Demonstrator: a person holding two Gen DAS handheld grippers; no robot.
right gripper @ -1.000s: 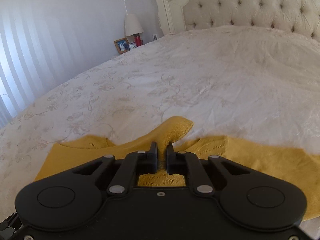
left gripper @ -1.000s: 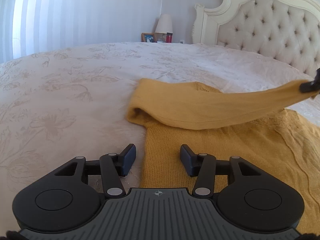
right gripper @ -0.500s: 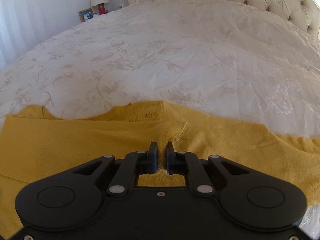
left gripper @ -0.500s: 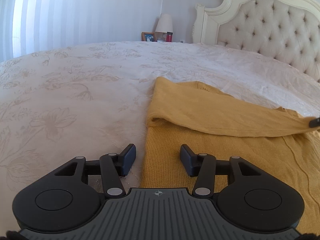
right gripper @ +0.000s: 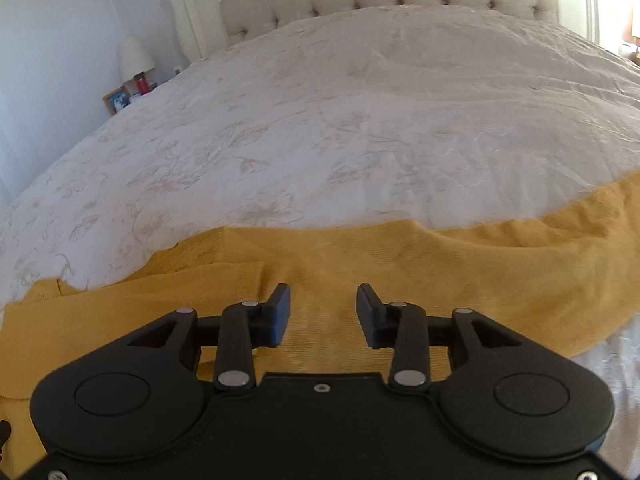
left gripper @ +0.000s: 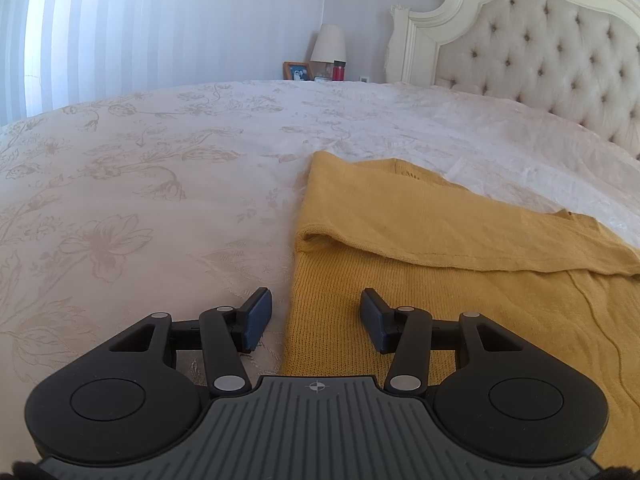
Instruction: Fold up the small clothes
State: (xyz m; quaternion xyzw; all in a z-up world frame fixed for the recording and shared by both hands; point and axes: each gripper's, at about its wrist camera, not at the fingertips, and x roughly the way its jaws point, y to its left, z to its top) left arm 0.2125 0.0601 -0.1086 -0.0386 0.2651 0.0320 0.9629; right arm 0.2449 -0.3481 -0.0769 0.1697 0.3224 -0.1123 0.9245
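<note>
A mustard-yellow knit sweater (left gripper: 460,288) lies flat on the white bed. One sleeve (left gripper: 420,220) is folded across its body. My left gripper (left gripper: 314,318) is open and empty, low over the sweater's left edge, one finger above the bedspread and one above the knit. In the right wrist view the sweater (right gripper: 400,264) spreads across the lower frame, and the end of the folded sleeve (right gripper: 180,292) lies at left. My right gripper (right gripper: 323,312) is open and empty just above the knit.
A white floral bedspread (left gripper: 160,184) covers the bed. A tufted cream headboard (left gripper: 540,52) stands at the far end. A nightstand beside it holds a lamp (left gripper: 328,44), a picture frame (left gripper: 297,71) and a red bottle (left gripper: 339,71).
My right gripper carried the sleeve across the sweater, lowered it, then opened and let it go. The sleeve now lies flat on the body. My left gripper has not moved.
</note>
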